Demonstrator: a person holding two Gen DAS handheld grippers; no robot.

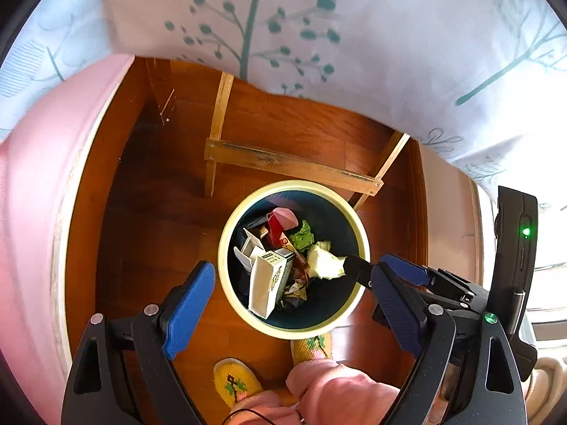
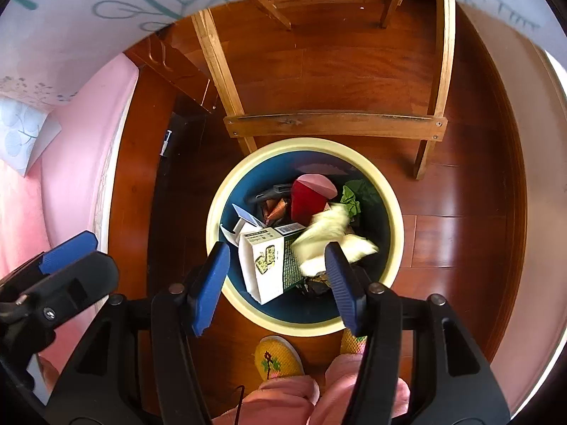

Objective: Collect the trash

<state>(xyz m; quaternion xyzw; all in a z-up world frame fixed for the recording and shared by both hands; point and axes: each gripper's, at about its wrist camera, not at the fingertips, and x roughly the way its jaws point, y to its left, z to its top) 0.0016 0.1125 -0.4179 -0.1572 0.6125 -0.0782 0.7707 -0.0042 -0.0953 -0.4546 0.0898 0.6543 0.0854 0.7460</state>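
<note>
A round bin with a cream rim (image 1: 226, 233) (image 2: 393, 212) and a dark blue inside stands on the wood floor. It holds a white and green box (image 1: 265, 283) (image 2: 265, 265), a red carton (image 2: 306, 200), green crumpled paper (image 1: 302, 237) and other scraps. My left gripper (image 1: 290, 304) hangs open above the bin's near edge, with nothing between its fingers. My right gripper (image 2: 278, 283) is over the bin too, jaws apart. A crumpled white paper (image 2: 329, 237) (image 1: 324, 262), blurred, lies off the tip of its right finger (image 2: 340, 276), and no pad presses on it.
Wooden furniture legs and a crossbar (image 1: 290, 163) (image 2: 333, 124) stand just behind the bin. A pink bed edge (image 1: 42, 184) lies left, with floral white cloth (image 1: 354, 35) above. A person's yellow slippers (image 2: 278, 357) and pink trouser legs (image 1: 336, 389) are right below the bin.
</note>
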